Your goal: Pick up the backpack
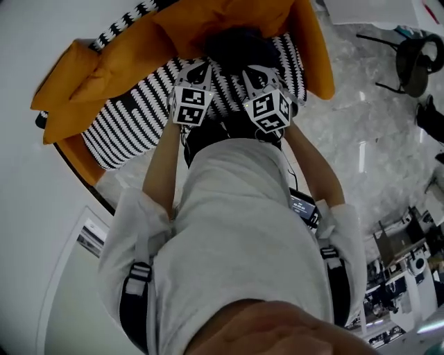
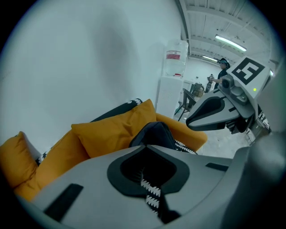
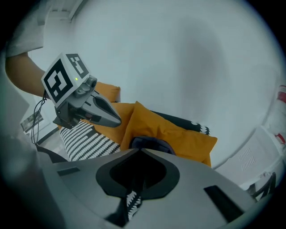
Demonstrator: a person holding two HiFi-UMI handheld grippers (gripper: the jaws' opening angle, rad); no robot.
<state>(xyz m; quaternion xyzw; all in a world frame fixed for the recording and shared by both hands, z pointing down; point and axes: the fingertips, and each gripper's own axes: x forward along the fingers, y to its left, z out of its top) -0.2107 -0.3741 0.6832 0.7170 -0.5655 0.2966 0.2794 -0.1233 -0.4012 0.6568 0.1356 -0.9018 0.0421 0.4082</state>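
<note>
Left tongs (image 1: 200, 71), right tongs (image 1: 258, 73) by dark, rounded backpack (image 1: 239, 45) against orange cushion (image 1: 215, 17)

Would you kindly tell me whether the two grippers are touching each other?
Apart. The head view shows striped seat fabric between the left gripper and the right gripper.

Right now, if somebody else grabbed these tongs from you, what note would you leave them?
Left tongs: shut, nothing between them.
Right tongs: shut, also empty.
Both hover side by side, pointing at the backpack.
Backpack: dark, on the striped sofa, against the orange cushions.
Done: the approach only; the backpack is not gripped.
Left: open the tongs, grip the backpack, lift it.
</note>
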